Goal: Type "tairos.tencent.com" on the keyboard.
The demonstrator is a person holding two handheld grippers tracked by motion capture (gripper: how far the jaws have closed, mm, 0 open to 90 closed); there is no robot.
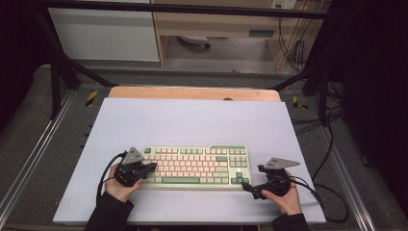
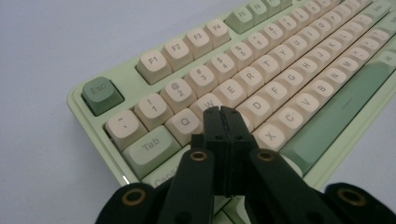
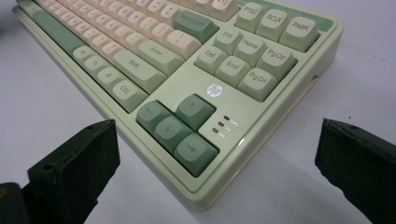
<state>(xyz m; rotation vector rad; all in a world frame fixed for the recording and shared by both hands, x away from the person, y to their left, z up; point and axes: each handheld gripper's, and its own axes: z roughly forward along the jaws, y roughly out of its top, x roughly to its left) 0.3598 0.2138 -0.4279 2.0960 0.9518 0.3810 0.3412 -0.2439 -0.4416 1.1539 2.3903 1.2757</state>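
Left gripper point(image 1: 150, 168): jaws fully closed, pads pressed together, nothing between them. Tip sits over the left end of the keyboard point(image 1: 195, 166); in the left gripper view the closed tip point(image 2: 221, 111) is above the W/S key area. Contact with a key: can't tell.

Keyboard: pale green case, cream alphanumeric keycaps, darker green accent keys. Esc key point(image 2: 101, 94) dark green, Tab light green, space bar point(image 2: 340, 112) sage green. Function row cream, with green caps further along. It lies flat on the white mat point(image 1: 192, 120), in the near half, roughly centred between the two hands, long edge parallel to the mat's near edge.

Right end of keyboard: nav cluster (Ins/Home/PgUp, Del/End/PgDn) light green, arrow keys point(image 3: 180, 126) dark green, round logo badge above them, three small indicator LEDs beside them.

Right gripper point(image 1: 249, 188): jaws spread wide, nothing held. They frame the keyboard's near right corner point(image 3: 205, 196) without touching it.
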